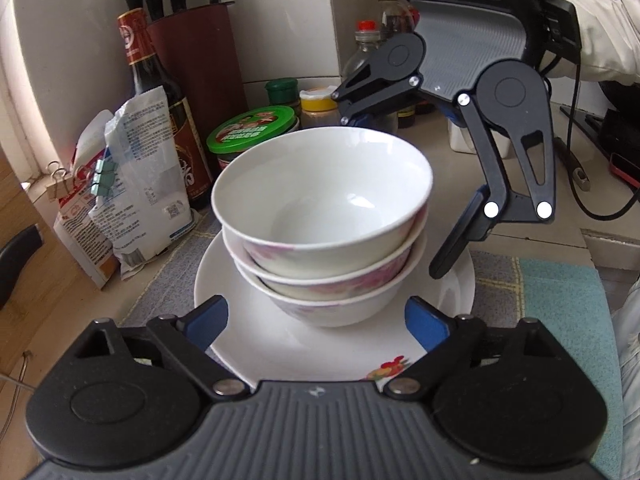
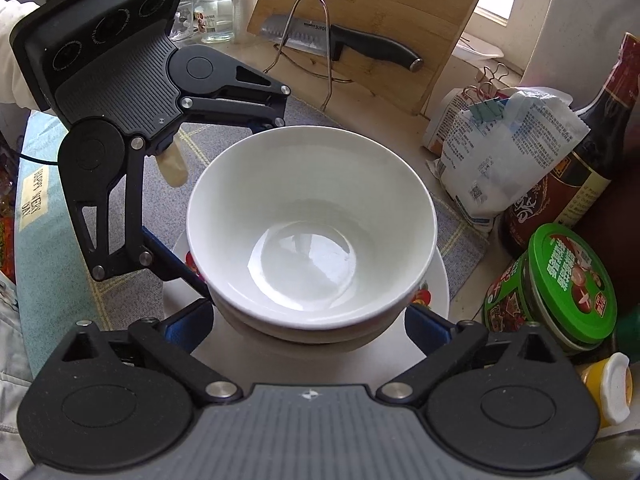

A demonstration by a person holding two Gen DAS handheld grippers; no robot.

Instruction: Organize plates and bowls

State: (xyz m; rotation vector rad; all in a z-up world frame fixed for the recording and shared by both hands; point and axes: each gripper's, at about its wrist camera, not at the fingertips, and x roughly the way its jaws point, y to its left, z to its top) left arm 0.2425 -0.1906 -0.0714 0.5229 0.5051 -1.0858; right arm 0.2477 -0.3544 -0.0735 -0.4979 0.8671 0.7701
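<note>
Both claws stood wide and empty: left gripper at six o'clock of the bowl stack, right gripper opposite. Three nested bowls sat on the plate. Stacking looked finished; next probably meant backing away without nudging it.

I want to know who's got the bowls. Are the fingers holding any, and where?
Nothing is held. The left gripper and right gripper are both open around the stacked bowls, which rest on the plate.
</note>
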